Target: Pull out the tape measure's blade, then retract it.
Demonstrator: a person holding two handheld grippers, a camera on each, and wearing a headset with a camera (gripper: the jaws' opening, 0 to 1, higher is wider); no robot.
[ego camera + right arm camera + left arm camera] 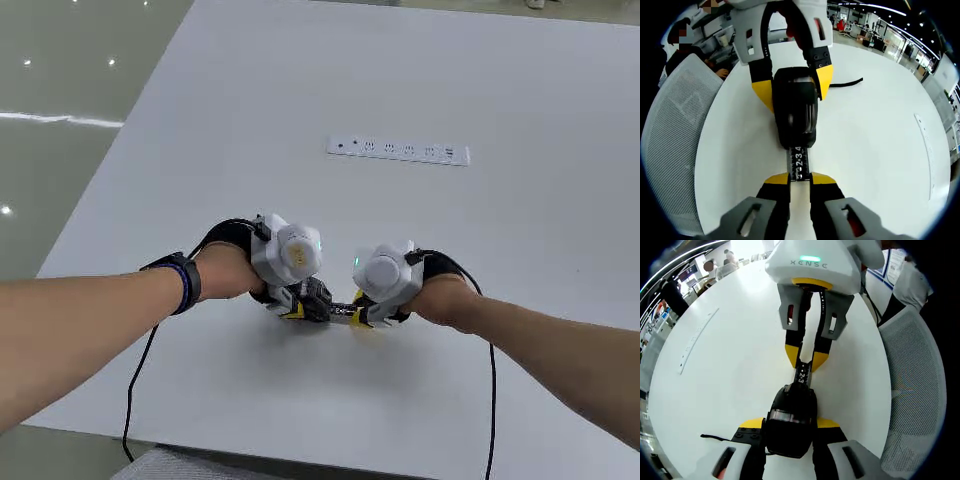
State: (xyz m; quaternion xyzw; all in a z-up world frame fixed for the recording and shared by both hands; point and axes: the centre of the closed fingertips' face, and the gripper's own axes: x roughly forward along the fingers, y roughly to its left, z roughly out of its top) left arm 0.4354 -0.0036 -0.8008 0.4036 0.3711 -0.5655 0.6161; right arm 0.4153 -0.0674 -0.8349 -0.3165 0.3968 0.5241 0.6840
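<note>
Snugly, tape measure [790, 422] between the left fingers [752, 423].

White table [450, 60], white power strip [398, 150], mesh chair [912, 367]

White table [520, 90], power strip [398, 150] lying flat, tape measure [316, 297] near front edge

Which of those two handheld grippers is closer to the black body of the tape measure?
The left. The left gripper is clamped on the tape measure case; the right gripper pinches the blade just outside it.
</note>
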